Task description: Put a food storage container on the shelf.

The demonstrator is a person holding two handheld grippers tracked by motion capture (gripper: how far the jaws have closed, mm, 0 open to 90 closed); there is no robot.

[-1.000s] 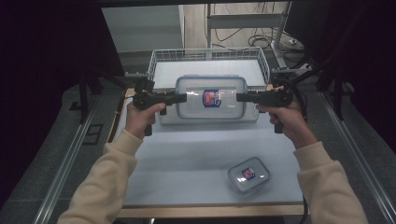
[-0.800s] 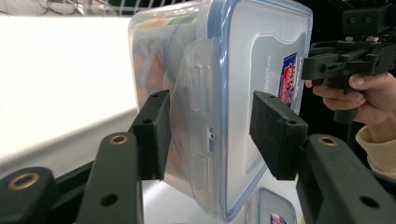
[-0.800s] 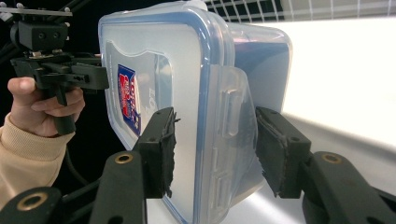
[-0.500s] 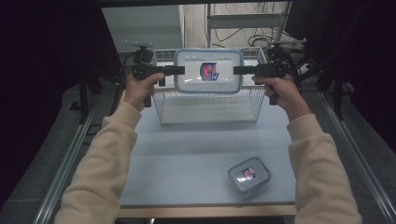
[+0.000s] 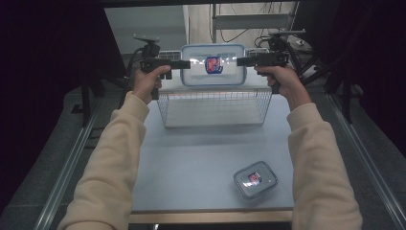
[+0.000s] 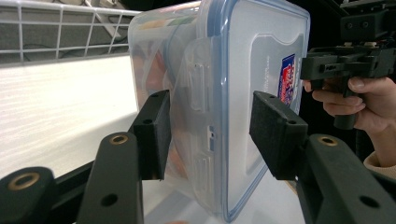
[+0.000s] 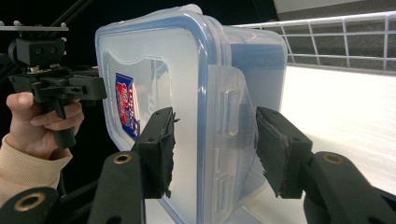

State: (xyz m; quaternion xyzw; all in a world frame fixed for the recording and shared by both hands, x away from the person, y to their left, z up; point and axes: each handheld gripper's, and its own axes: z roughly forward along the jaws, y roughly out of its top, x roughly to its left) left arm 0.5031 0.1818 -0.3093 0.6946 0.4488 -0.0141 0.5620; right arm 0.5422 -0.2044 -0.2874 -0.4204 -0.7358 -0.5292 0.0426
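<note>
A large clear container [image 5: 213,64] with a blue-rimmed lid and a red-and-blue label hangs in the air above the far part of a wire basket [image 5: 213,103]. My left gripper [image 5: 184,63] is shut on its left end and my right gripper [image 5: 242,61] on its right end. In the left gripper view the container [image 6: 219,93] stands on edge with the left gripper [image 6: 210,126] clamped over its latch end, one pad on the lid and one on the base. The right gripper [image 7: 212,149] grips the opposite latch end of the container [image 7: 187,93] the same way.
A small clear lidded container [image 5: 255,179] lies on the pale table [image 5: 191,158] near the front right. The wire basket stands at the table's far end. Dark curtains flank both sides, and cables and stands crowd the back.
Both grippers have carried the large container up and away from me, from low at the basket to above its far rim. The small container has not moved.
</note>
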